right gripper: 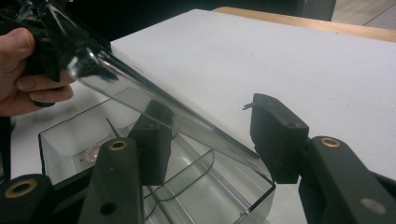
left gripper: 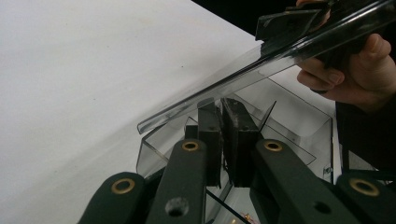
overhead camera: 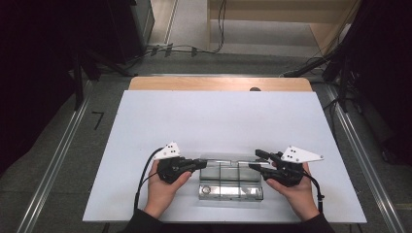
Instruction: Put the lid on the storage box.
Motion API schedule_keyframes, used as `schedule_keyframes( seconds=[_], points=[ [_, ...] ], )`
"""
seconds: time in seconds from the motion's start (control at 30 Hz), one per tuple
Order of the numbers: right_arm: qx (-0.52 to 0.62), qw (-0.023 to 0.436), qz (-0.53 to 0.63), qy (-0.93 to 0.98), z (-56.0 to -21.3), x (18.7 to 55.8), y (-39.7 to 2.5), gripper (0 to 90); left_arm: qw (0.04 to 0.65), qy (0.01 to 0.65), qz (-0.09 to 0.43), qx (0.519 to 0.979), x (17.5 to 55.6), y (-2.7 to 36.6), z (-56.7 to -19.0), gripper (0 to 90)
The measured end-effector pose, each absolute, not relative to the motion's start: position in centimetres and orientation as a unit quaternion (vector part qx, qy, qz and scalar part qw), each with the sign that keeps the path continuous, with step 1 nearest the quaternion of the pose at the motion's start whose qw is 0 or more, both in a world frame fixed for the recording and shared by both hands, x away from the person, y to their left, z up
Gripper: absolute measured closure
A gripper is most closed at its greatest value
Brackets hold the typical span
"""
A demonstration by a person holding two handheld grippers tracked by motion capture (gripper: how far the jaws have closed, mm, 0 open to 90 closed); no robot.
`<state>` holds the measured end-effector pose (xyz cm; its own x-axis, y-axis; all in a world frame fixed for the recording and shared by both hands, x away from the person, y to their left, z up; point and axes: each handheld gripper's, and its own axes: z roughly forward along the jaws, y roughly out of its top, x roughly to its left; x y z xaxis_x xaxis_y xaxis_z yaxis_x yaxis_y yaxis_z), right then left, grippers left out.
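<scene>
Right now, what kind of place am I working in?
Probably a lab or recording workspace, not a home: a white board laid over a wooden table, cables running across the floor, and metal rails flanking the table.

even bright light, dark blurry surroundings

The box (overhead camera: 231, 182) sits on the counter (overhead camera: 228, 116) near its front edge, about midway across; its lid (overhead camera: 228, 158) is raised along the far side, tilted over the compartments; the left gripper (overhead camera: 197, 165) lies at the lid's left end, the right gripper (overhead camera: 257, 160) at its right end; a hand (overhead camera: 163, 191) is left of the box, the other hand (overhead camera: 296, 194) right of it.
</scene>
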<state>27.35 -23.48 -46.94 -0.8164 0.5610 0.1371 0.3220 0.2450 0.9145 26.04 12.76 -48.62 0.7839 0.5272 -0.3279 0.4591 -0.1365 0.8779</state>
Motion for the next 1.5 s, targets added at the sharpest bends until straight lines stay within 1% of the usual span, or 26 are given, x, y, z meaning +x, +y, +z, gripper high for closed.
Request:
schedule_keyframes(
  seconds=[0.6,0.7,0.8,1.0,1.17,1.33,1.5],
  points=[
    [0.299,0.105,0.546,0.776,-47.4,26.6,-24.8,46.5,0.563,0.323,0.027,0.760,25.9,12.4,-48.8,85.3],
    [0.305,0.111,0.541,0.776,-47.5,26.3,-25.1,49.7,0.562,0.321,0.028,0.762,25.9,12.3,-48.9,85.3],
    [0.305,0.119,0.542,0.774,-47.4,26.0,-25.4,49.9,0.564,0.321,0.027,0.761,25.9,12.3,-48.9,85.4],
    [0.320,0.118,0.537,0.772,-47.6,25.9,-26.3,51.2,0.564,0.320,0.027,0.761,25.9,12.3,-48.9,85.3],
    [0.332,0.115,0.530,0.772,-47.9,25.6,-26.7,56.8,0.566,0.319,0.027,0.760,25.8,12.3,-48.8,85.4],
    [0.332,0.106,0.527,0.775,-47.9,25.2,-26.5,67.2,0.567,0.318,0.028,0.759,25.7,12.4,-48.6,85.4],
    [0.319,0.109,0.524,0.782,-47.7,24.7,-26.0,78.4,0.570,0.317,0.030,0.757,25.5,12.4,-48.5,85.4]
  ],
)
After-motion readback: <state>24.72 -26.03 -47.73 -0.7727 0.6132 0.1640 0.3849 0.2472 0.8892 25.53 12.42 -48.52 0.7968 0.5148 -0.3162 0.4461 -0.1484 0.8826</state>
